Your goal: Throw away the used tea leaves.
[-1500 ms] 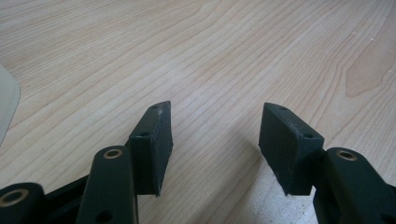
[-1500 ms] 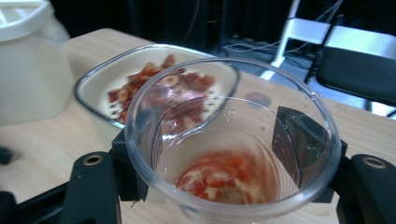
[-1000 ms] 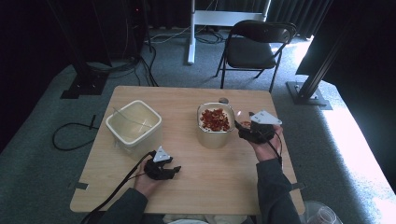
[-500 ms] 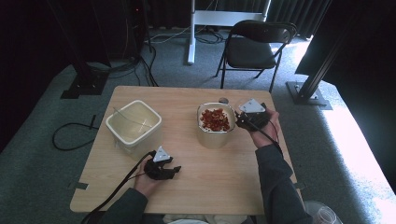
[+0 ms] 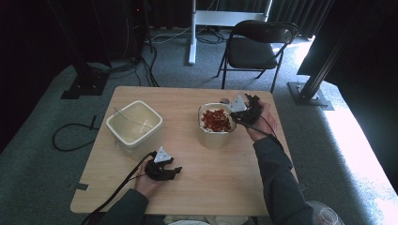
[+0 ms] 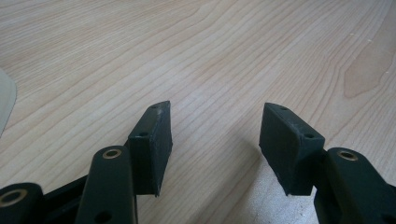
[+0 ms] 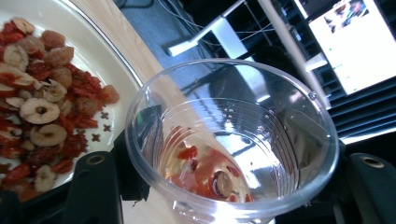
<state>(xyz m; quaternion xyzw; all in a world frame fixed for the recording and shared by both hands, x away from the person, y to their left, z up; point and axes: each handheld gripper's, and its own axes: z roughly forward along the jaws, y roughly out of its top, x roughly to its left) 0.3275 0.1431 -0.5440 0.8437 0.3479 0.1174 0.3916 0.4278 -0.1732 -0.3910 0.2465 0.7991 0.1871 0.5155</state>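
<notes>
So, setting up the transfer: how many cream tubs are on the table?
2: an empty tub at the table's left, and a tub of dried fruit beside the right gripper.

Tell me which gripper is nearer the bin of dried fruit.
Right. The right gripper, shut on a clear cup, sits at the bin's far right rim. The left gripper rests open on the table, well short of the bin.

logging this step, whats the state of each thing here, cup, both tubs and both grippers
clear cup: held upright in the right gripper, a few dried fruit pieces at its bottom
right gripper: shut on the cup, its jaws have just been closing
tub of dried fruit: full, open top
empty tub: open top
left gripper: open, nothing between its jaws, over the table
</notes>
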